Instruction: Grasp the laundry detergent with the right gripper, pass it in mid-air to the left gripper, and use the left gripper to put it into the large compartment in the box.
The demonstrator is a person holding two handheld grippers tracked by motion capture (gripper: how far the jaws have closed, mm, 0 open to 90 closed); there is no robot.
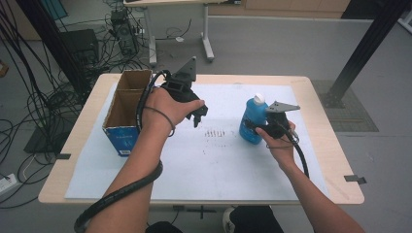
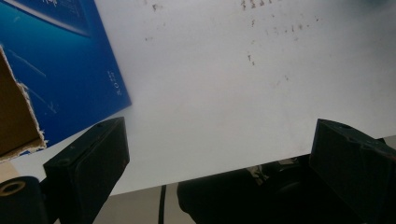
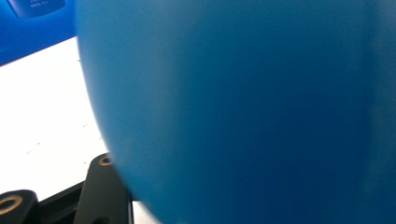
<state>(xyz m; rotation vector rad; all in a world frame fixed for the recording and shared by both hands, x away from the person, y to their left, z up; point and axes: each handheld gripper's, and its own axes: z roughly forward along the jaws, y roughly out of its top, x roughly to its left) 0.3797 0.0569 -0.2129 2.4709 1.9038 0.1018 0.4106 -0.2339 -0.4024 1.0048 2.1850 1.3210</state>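
Note:
A blue bottle (image 1: 252, 125) with a white cap stands upright on the white mat (image 1: 204, 165), right of centre. My right gripper (image 1: 255, 129) reaches it from the right, jaws on either side of its body and shut on it. In the right gripper view the bottle's blue wall (image 3: 243, 107) sits right against the camera, with one black finger (image 3: 100, 191) against its left edge. My left gripper (image 1: 198, 114) hovers above the mat left of centre, pointing down. Its jaws stand wide open with nothing between them (image 2: 219, 154).
An open cardboard box (image 1: 124, 104) with blue sides (image 2: 56, 70) stands at the mat's left edge, close to my left hand. The wooden table (image 1: 320, 145) shows around the mat. Faint dark marks dot the mat between the grippers. Cables and table legs lie on the floor behind.

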